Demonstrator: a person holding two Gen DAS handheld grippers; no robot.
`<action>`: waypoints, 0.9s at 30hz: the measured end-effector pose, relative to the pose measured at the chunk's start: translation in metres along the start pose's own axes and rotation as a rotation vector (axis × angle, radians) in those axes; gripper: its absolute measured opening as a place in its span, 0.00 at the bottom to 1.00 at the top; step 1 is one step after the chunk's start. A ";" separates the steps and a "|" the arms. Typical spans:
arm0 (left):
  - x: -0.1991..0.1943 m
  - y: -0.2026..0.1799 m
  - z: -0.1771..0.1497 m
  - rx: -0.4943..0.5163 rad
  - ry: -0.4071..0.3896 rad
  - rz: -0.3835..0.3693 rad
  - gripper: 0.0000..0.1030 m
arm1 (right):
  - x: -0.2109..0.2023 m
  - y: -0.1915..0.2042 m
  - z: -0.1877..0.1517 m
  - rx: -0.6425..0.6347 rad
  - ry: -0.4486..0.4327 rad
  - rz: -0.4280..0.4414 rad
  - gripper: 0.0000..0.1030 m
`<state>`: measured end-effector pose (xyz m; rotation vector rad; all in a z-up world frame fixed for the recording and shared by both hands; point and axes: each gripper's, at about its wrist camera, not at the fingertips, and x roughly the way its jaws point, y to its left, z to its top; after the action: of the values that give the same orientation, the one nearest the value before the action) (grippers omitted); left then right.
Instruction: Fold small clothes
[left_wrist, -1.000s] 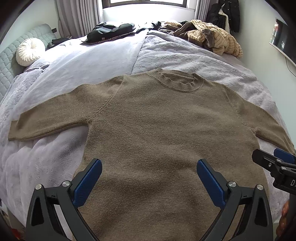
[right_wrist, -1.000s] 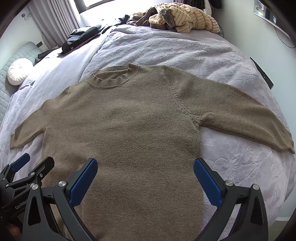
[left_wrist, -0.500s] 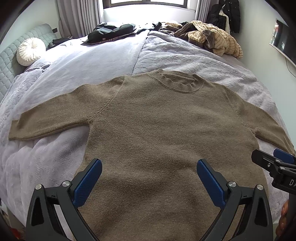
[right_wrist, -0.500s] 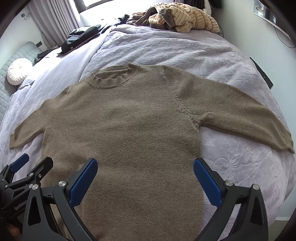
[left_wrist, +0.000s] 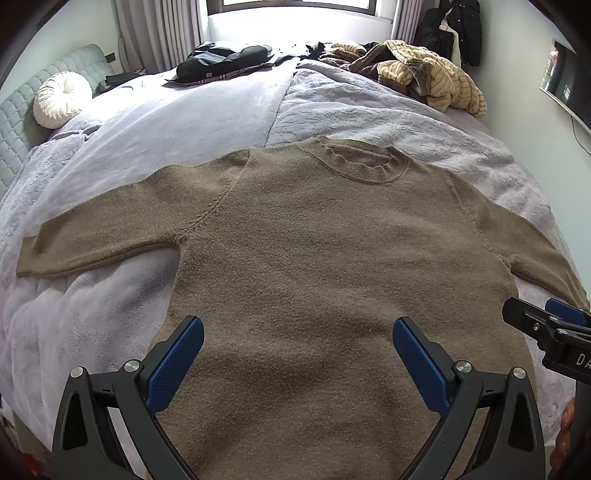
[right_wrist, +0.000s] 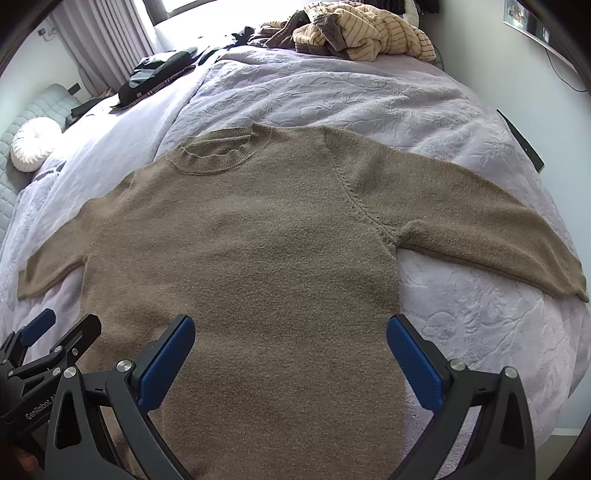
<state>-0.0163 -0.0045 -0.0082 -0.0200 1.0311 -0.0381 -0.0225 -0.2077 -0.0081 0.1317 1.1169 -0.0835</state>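
Nothing moved, brown sweater (left_wrist: 314, 258) flat on lilac bed (left_wrist: 351, 107), both grippers spread apart

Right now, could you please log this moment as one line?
stage: pre-fold | sweater: flat on bed, sleeves out | left gripper: open, empty | right gripper: open, empty

Lilac-covered bed (left_wrist: 221, 110), bright curtained window (left_wrist: 291, 7), pale walls

Fuzzy matt knit sweater (left_wrist: 314, 258) – plush embossed bed cover (right_wrist: 369, 96) – textured blue pads (left_wrist: 177, 363) on matt black plastic
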 end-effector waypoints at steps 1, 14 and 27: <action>0.000 0.001 0.000 0.000 0.000 0.000 0.99 | 0.000 0.001 0.000 0.000 0.001 0.000 1.00; 0.002 0.002 0.000 -0.001 0.002 0.000 0.99 | 0.001 0.001 0.000 0.001 0.002 -0.003 1.00; 0.005 -0.003 -0.001 0.008 0.005 -0.009 0.99 | 0.006 0.002 0.001 0.004 0.017 -0.010 1.00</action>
<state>-0.0143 -0.0081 -0.0127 -0.0170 1.0361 -0.0510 -0.0181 -0.2057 -0.0129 0.1309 1.1346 -0.0937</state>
